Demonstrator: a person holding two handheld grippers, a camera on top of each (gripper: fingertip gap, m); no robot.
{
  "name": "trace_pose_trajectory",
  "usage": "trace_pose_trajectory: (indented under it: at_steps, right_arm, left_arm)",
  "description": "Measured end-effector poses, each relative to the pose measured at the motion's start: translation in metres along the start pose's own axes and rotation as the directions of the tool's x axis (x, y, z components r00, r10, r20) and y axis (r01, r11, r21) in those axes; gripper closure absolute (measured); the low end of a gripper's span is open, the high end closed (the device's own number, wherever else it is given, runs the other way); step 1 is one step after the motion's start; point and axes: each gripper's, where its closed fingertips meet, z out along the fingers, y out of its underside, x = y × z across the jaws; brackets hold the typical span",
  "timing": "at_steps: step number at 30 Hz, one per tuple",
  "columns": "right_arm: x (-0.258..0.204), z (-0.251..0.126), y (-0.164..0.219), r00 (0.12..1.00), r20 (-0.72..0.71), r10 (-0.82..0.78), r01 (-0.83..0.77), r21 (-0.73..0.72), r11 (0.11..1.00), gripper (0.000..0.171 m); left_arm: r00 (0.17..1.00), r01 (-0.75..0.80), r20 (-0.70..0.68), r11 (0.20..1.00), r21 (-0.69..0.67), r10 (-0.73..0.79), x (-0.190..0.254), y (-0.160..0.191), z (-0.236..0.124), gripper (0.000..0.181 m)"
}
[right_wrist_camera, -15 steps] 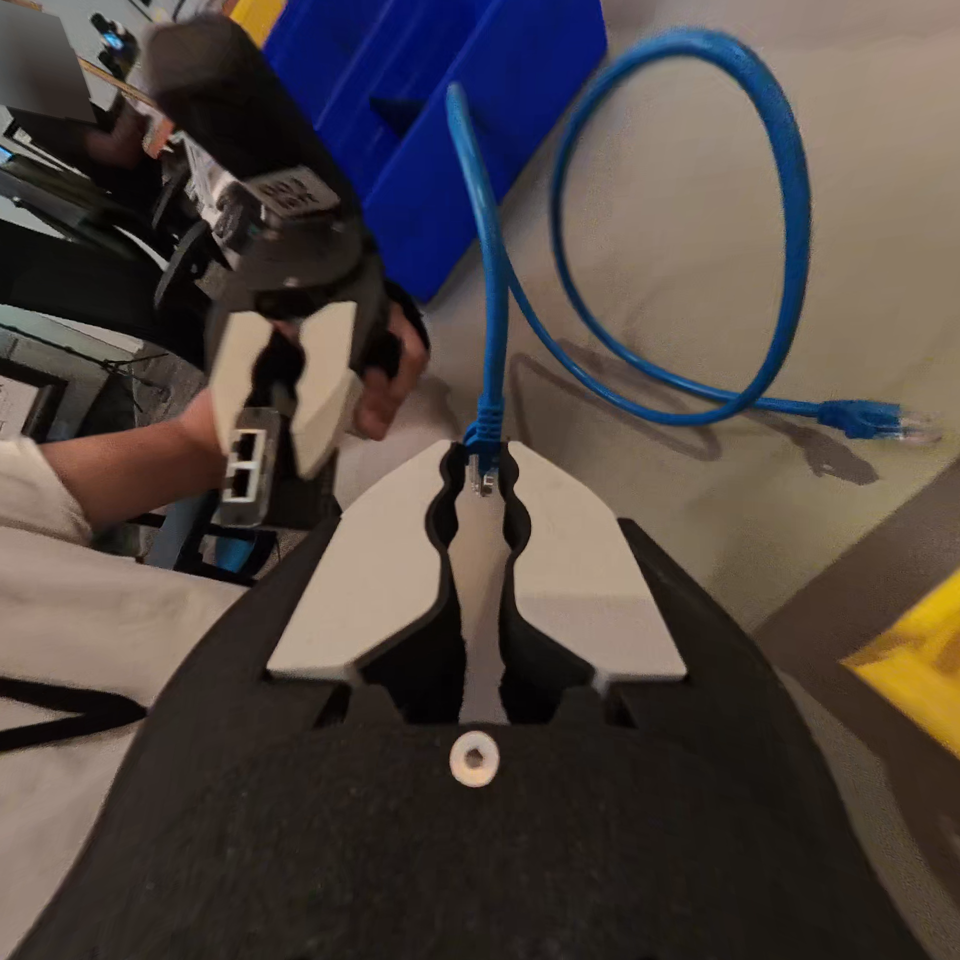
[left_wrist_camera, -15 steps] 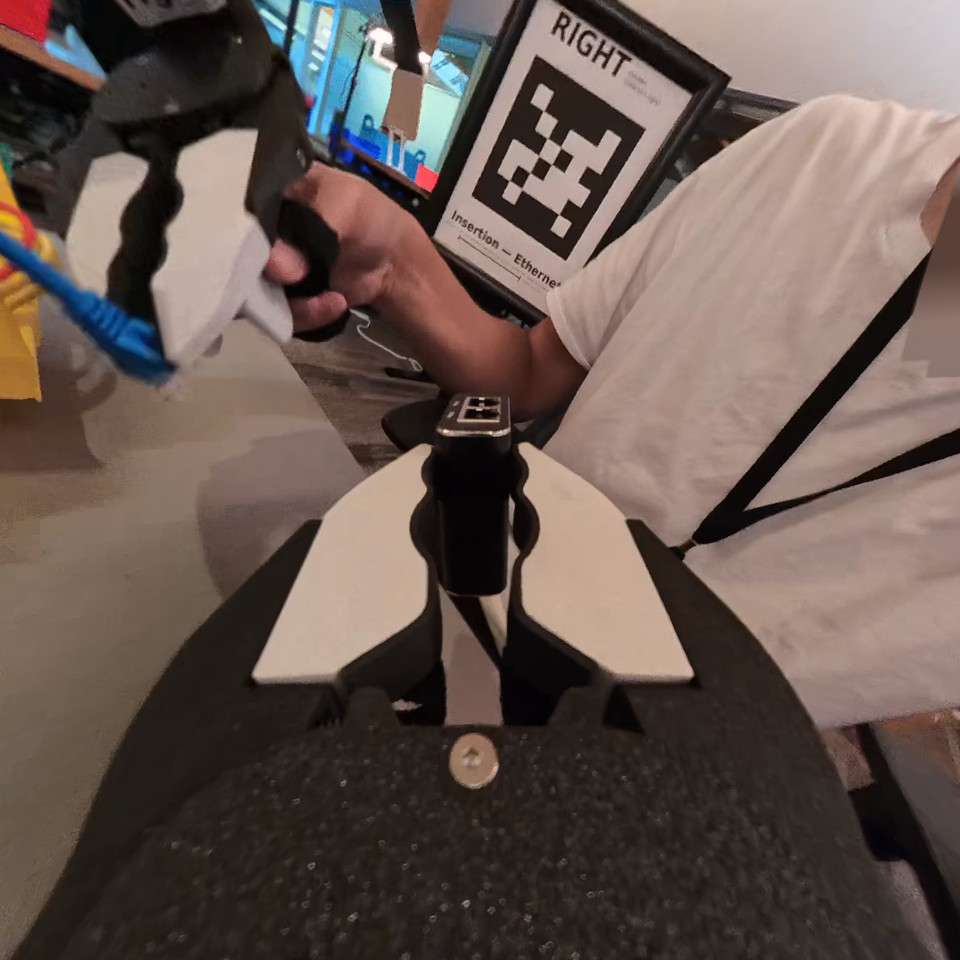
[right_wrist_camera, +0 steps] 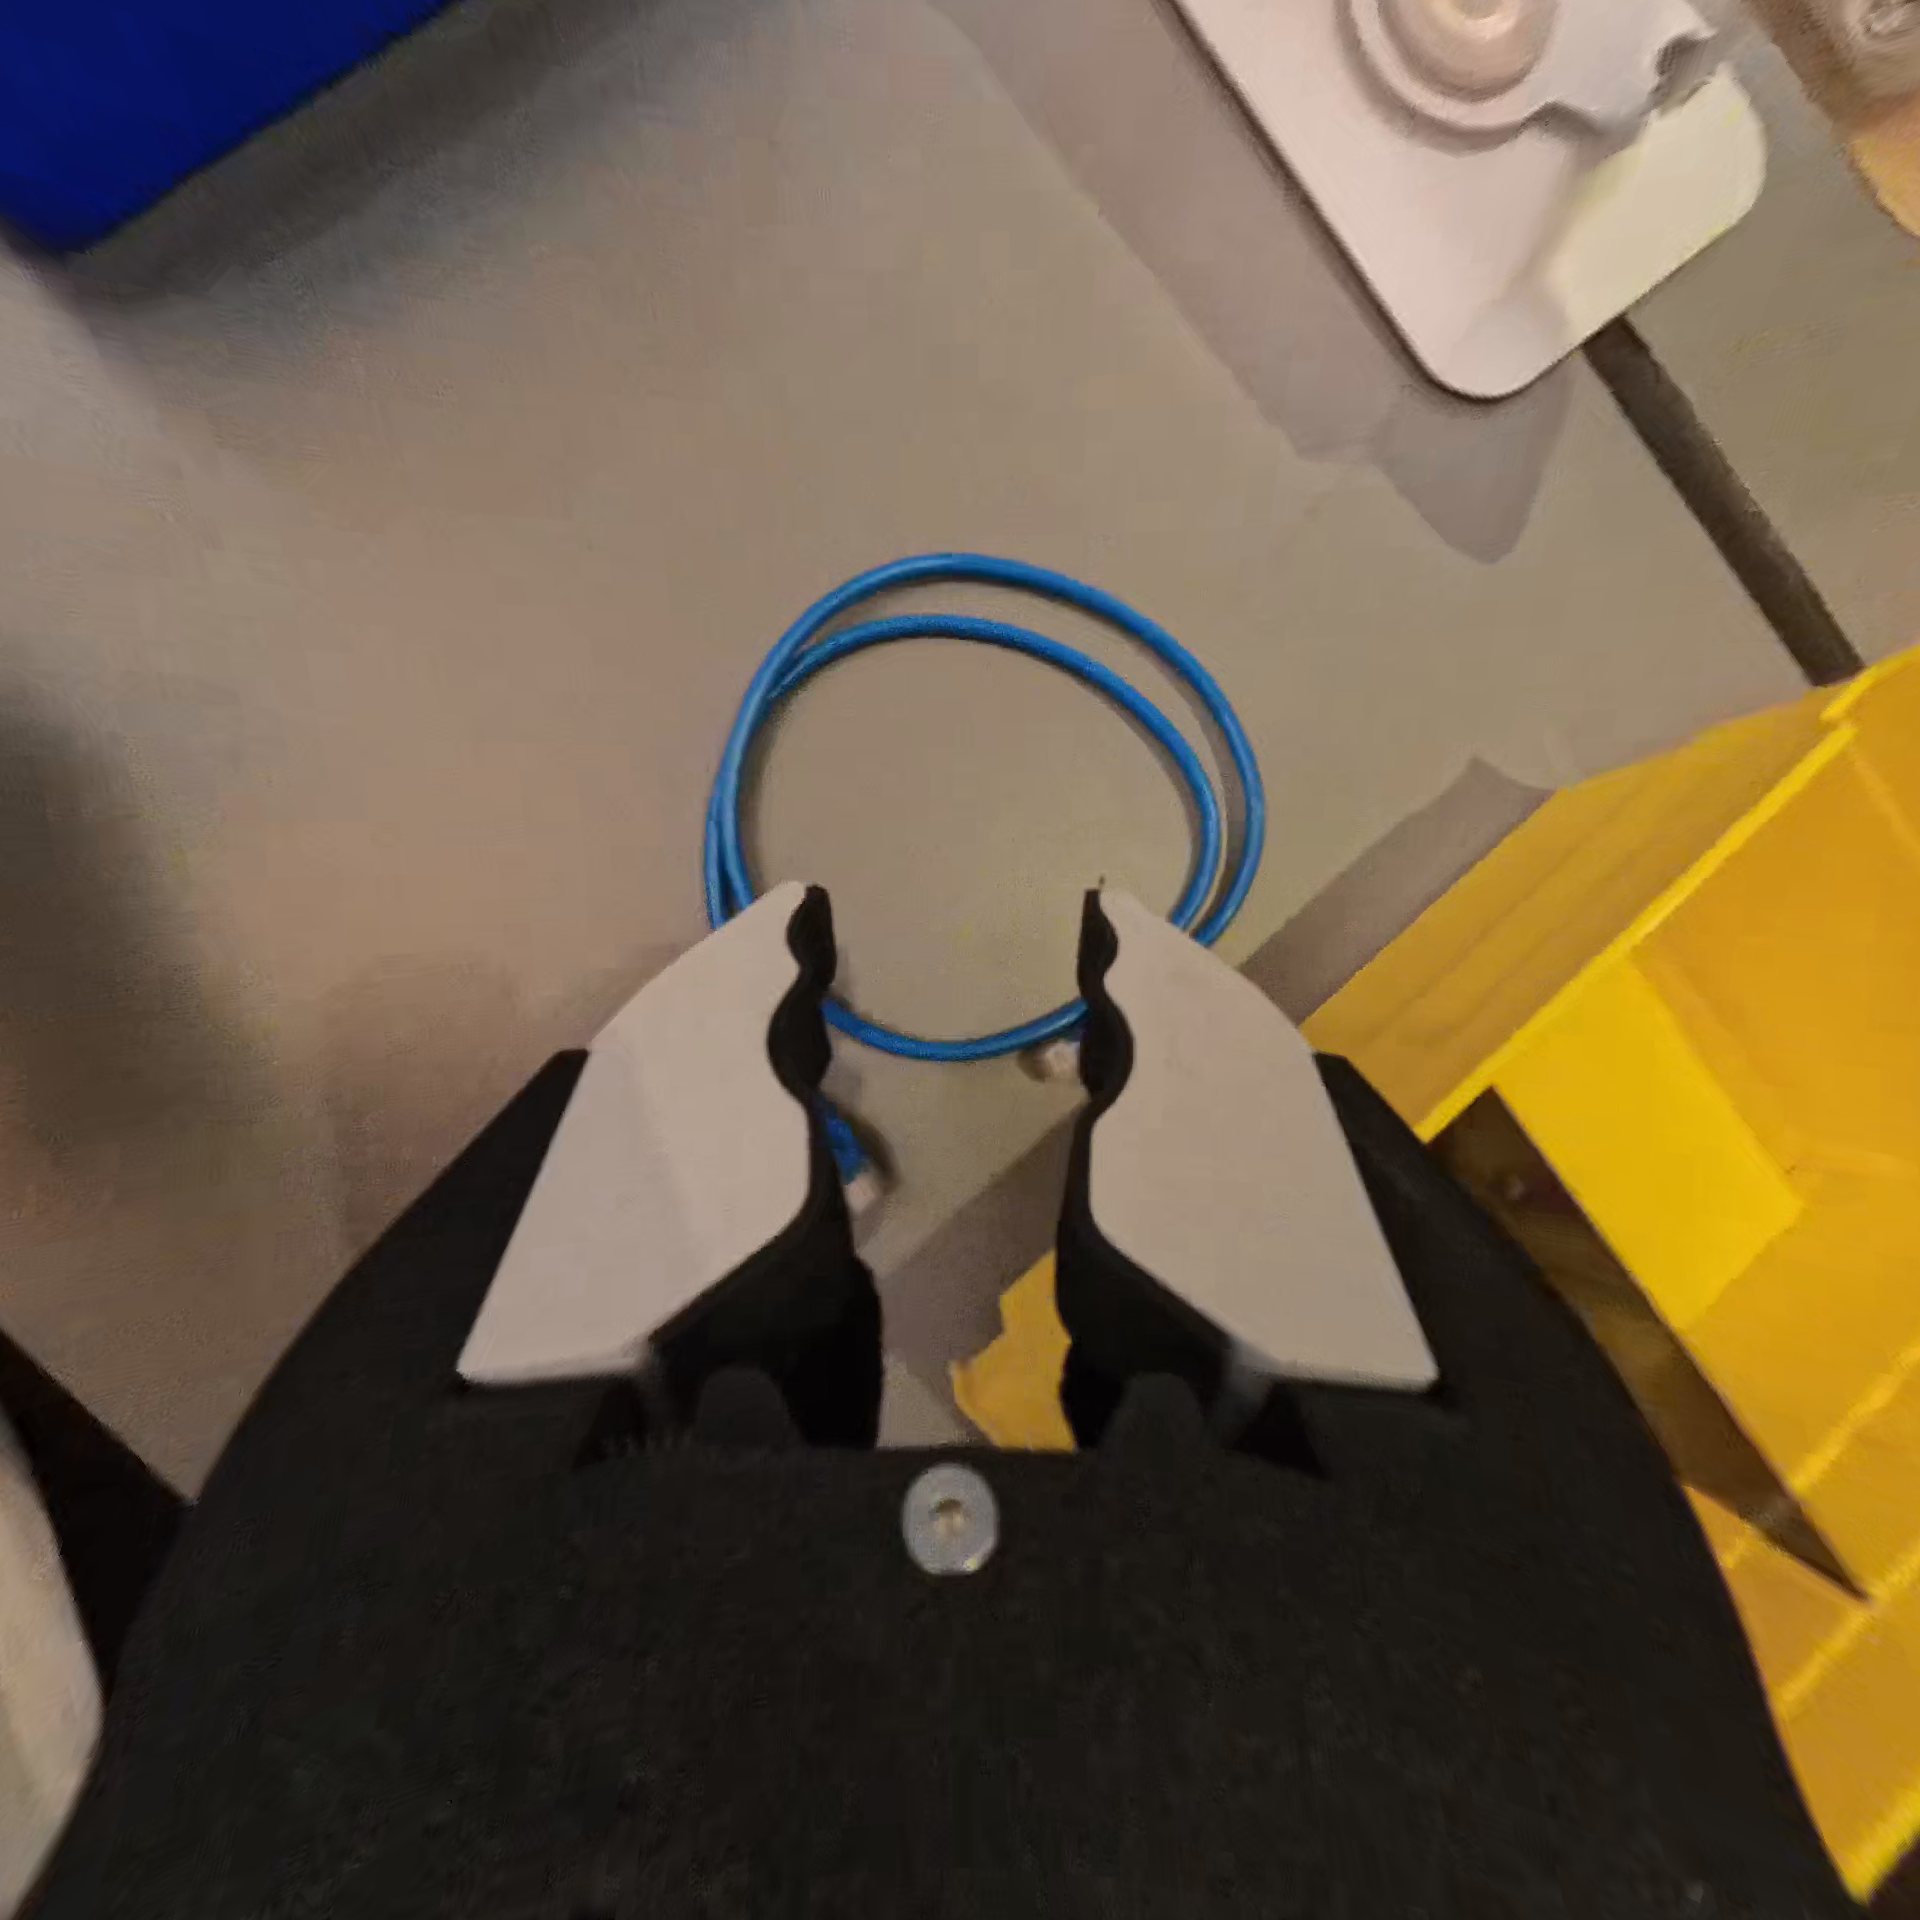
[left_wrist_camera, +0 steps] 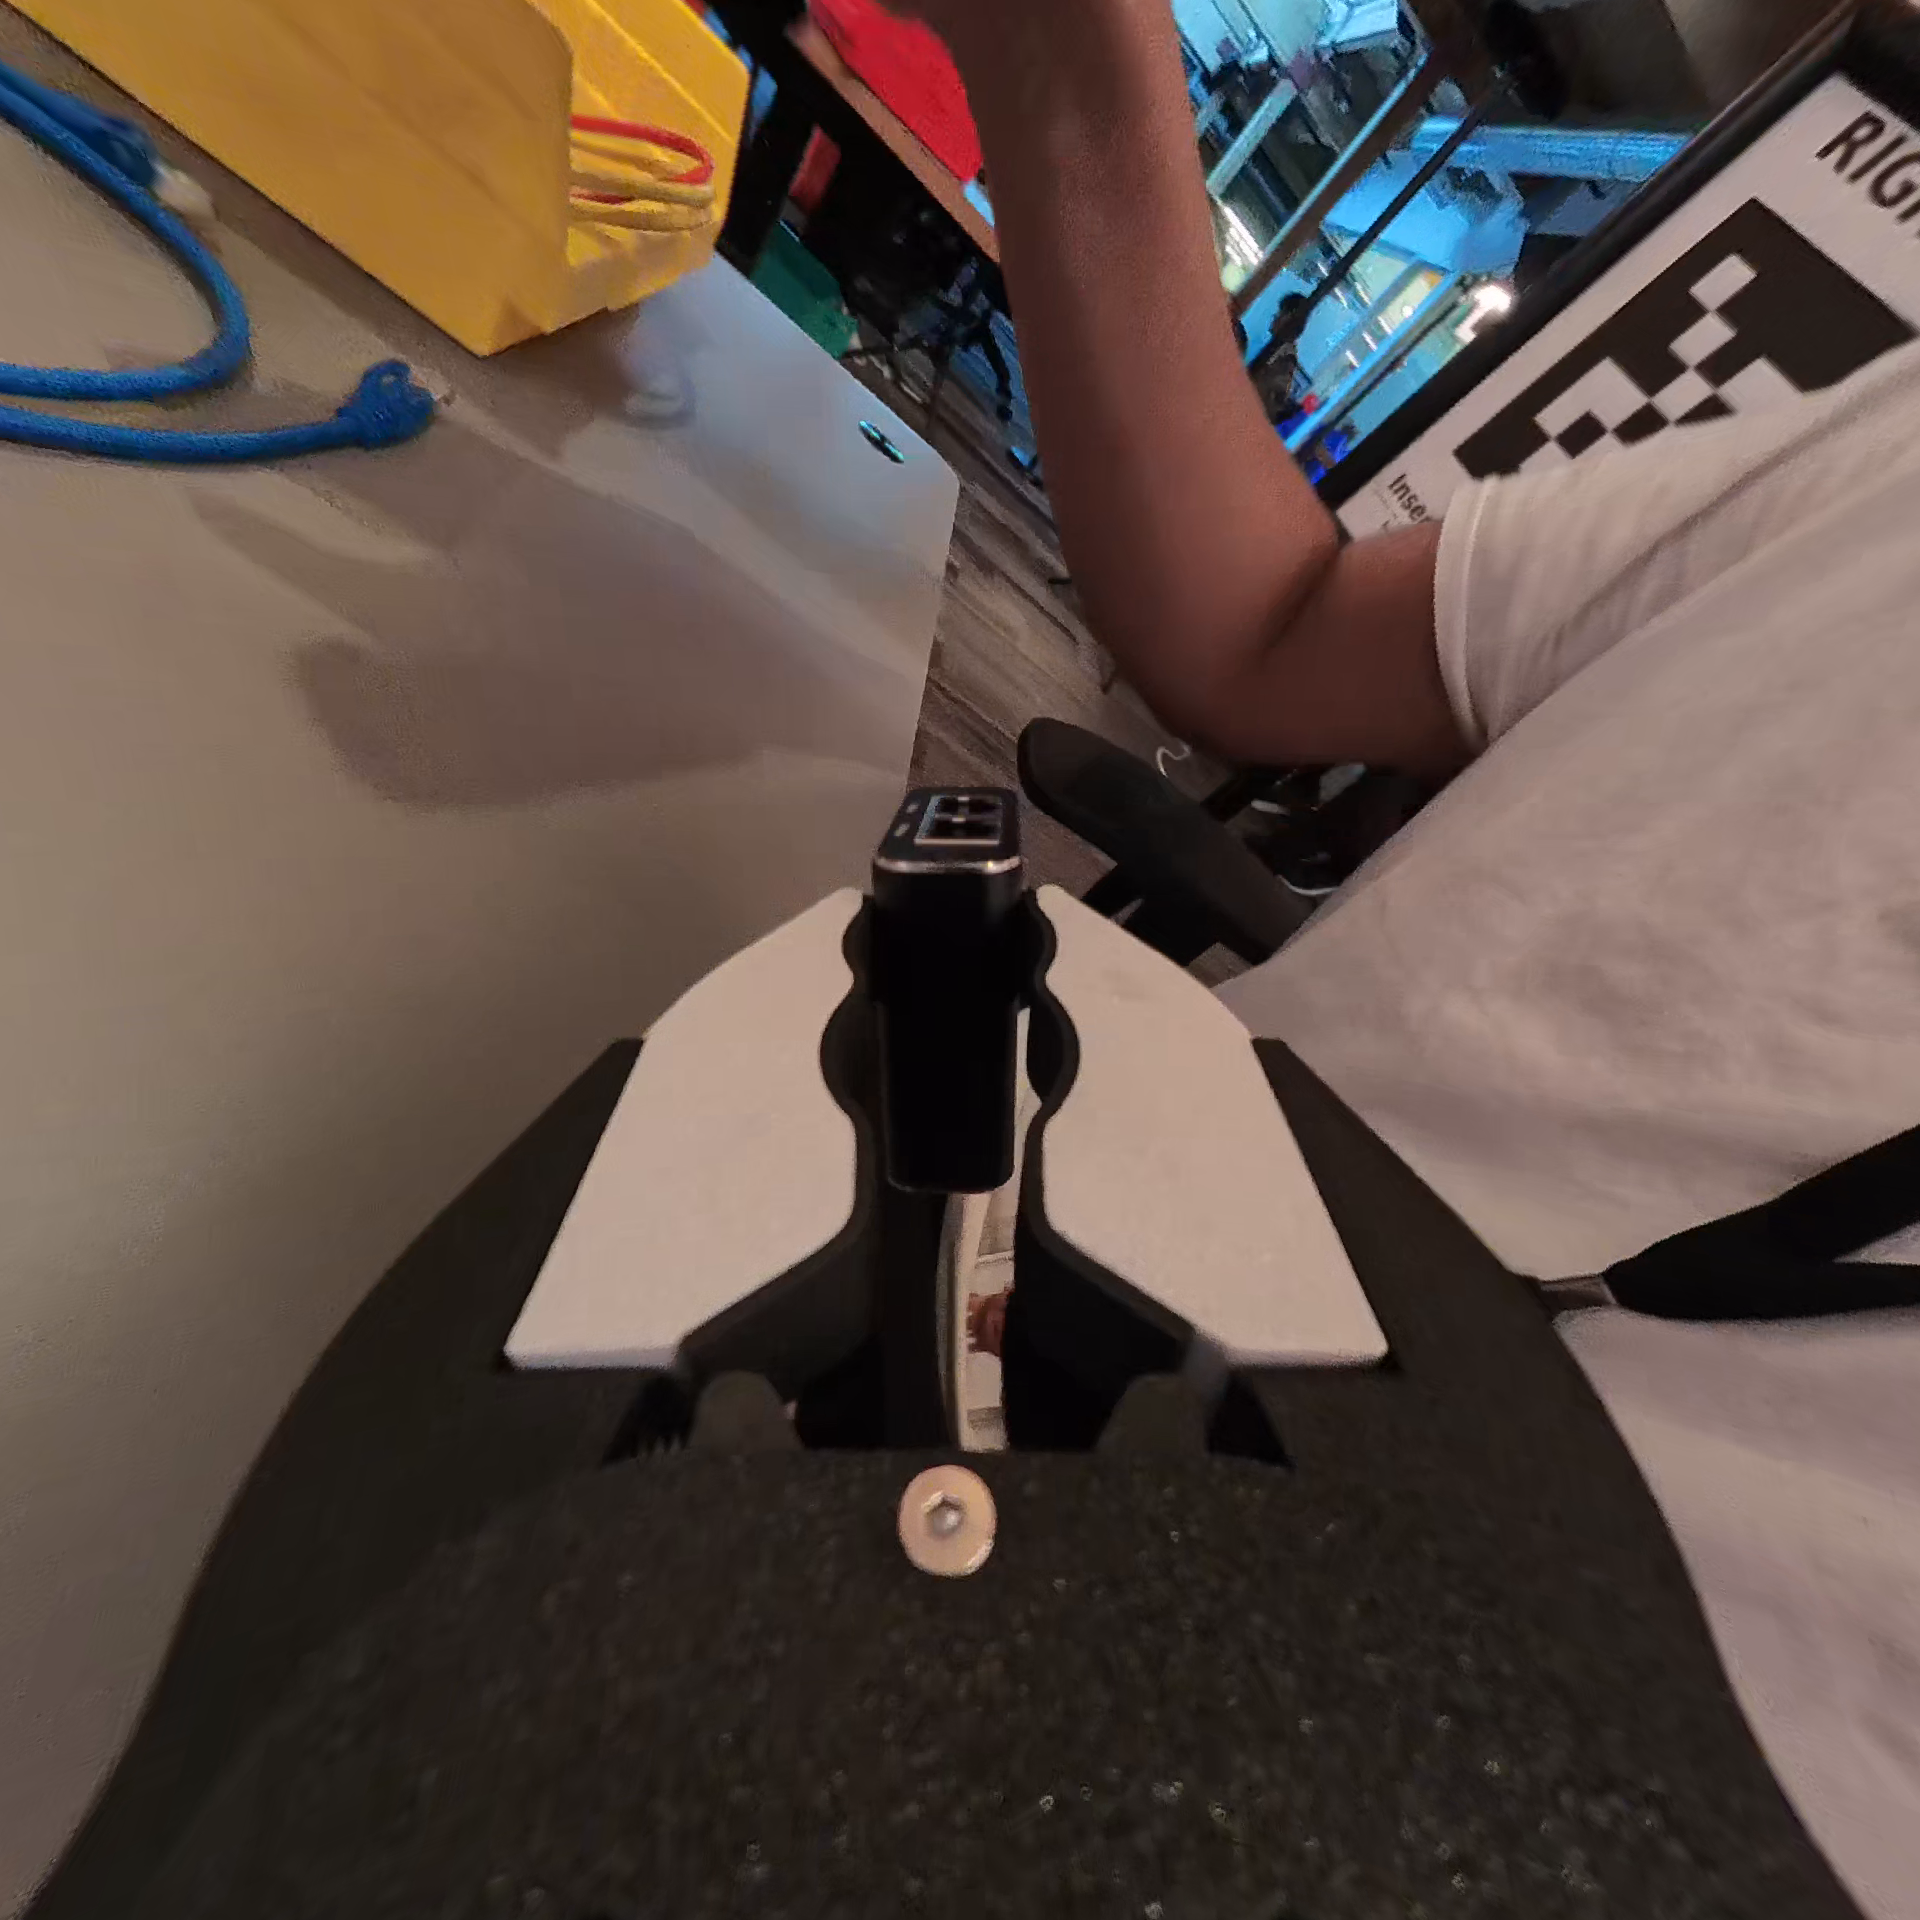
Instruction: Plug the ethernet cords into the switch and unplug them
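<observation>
Over the table (right_wrist_camera: 416,623), the right gripper (right_wrist_camera: 951,935) hovers, jaws wide and empty, above the coiled blue cord (right_wrist_camera: 987,810). Left gripper (left_wrist_camera: 945,935) clamps the small black switch (left_wrist_camera: 943,997). Light, springy cord: best pinched at a plug.

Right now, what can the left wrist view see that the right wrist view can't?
Only the left wrist view shows the black switch clamped in the left gripper, and a person's arm. Only the right wrist view shows the open, empty right gripper above the coiled blue ethernet cord, and a blue bin. Both show blue cord, a yellow bin and the table.
</observation>
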Motion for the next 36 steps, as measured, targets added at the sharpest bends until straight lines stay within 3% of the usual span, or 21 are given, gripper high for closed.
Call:
trace_pose_trajectory:
  at_steps: [3,5,7,10,12,15,21,23,28,33,36]
  right_arm:
    - [0.019,0.028,-0.013,0.961,0.017,-0.278,0.277,-0.144,0.95,0.125]
    - [0.017,0.064,-0.018,0.88,0.15,-0.451,0.47,-0.131,0.873,0.125]
    - [0.02,0.096,-0.012,0.824,0.286,-0.488,0.541,-0.146,0.828,0.125]
    - [0.034,0.118,-0.012,0.742,0.342,-0.577,0.65,-0.155,0.744,0.125]
    - [0.049,0.13,-0.017,0.72,0.312,-0.62,0.686,-0.187,0.703,0.123]
    - [0.061,0.143,-0.001,0.727,0.393,-0.563,0.681,-0.307,0.664,0.123]
    - [0.055,0.141,0.004,0.74,0.417,-0.528,0.665,-0.338,0.666,0.159]
    - [0.055,0.136,0.005,0.744,0.373,-0.555,0.667,-0.352,0.657,0.159]
    - [0.052,0.076,-0.028,0.763,0.171,-0.624,0.646,-0.211,0.733,0.159]
    - [0.083,-0.058,-0.062,0.797,-0.169,-0.579,0.572,-0.093,0.815,0.159]
    - [0.12,-0.14,-0.05,0.809,-0.362,-0.464,0.473,-0.068,0.878,0.158]
  left_arm:
    - [0.999,-0.036,0.012,0.999,0.0,0.036,0.005,0.011,0.002,0.157]
    - [0.995,-0.093,0.018,0.995,-0.029,0.094,0.008,0.016,0.006,0.157]
    - [0.992,-0.127,-0.014,0.991,-0.034,0.127,0.015,0.018,0.01,0.156]
    - [0.985,-0.163,-0.07,0.986,-0.03,0.161,0.028,0.021,0.012,0.157]
    - [0.977,-0.194,-0.1,0.98,-0.04,0.189,0.035,0.024,0.012,0.157]
    - [0.962,-0.197,-0.198,0.98,-0.022,0.189,0.05,0.026,0.008,0.157]
    - [0.964,-0.171,-0.205,0.985,0.002,0.168,0.046,0.023,0.004,0.156]
    - [0.97,-0.172,-0.174,0.985,0.001,0.169,0.04,0.022,0.005,0.156]
    - [0.977,-0.169,-0.127,0.985,0.039,0.173,0.034,0.016,0.003,0.157]
    - [0.978,-0.177,-0.104,0.983,0.049,0.182,0.035,0.013,0.002,0.157]
    - [0.979,-0.178,-0.096,0.983,0.049,0.182,0.036,0.014,0.004,0.157]
